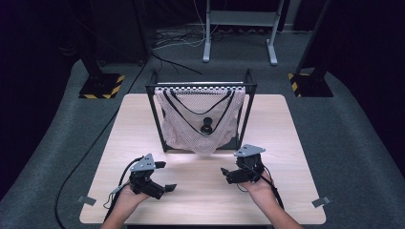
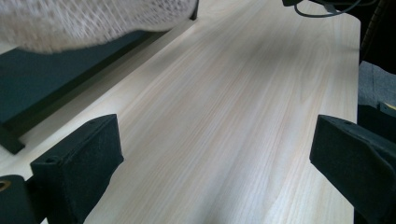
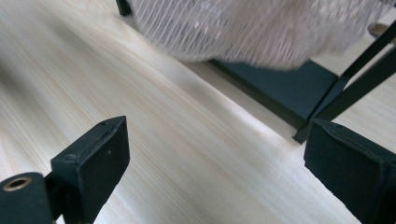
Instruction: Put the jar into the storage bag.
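Fingers of both the left gripper point(image 1: 161, 176) and right gripper point(image 1: 228, 174) gape wide, holding nothing. Ahead, between them, a mesh bag point(image 1: 200, 119) hangs from a black frame point(image 1: 152, 112) on the surface point(image 1: 200, 200), about equally near to both.

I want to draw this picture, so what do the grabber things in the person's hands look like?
Both are black. The left gripper and the right gripper each have two chunky, flat-faced jaws, a grey three-cornered plate on top and a black cable trailing back past the hand. Up close, a small brass-coloured ring sits near one jaw. The person's forearms are bare, with no sleeves showing.
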Tool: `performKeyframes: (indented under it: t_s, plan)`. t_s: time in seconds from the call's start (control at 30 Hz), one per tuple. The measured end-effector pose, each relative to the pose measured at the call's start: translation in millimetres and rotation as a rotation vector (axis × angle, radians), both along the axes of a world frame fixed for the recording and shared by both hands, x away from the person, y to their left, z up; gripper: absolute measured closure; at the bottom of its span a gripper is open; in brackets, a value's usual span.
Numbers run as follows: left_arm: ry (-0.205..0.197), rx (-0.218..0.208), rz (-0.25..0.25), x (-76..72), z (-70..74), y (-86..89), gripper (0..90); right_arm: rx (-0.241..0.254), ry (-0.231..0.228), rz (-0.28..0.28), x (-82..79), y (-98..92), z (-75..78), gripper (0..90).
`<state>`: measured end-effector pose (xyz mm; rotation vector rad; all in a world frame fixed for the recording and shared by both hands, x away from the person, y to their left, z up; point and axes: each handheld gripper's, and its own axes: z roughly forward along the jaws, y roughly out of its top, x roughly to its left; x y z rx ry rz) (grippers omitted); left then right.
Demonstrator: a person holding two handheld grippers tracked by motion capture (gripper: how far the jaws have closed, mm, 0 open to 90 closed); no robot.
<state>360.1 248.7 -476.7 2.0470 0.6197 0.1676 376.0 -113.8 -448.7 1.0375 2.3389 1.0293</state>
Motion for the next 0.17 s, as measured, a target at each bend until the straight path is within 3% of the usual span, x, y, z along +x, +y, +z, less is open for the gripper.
performKeyframes:
  t_s: [0.17]
  plan:
    - [0.019,-0.008,0.030,0.0,-11.8,7.1,2.3,-0.034,0.034,-0.025,1.0,-3.6,-21.5,5.8]
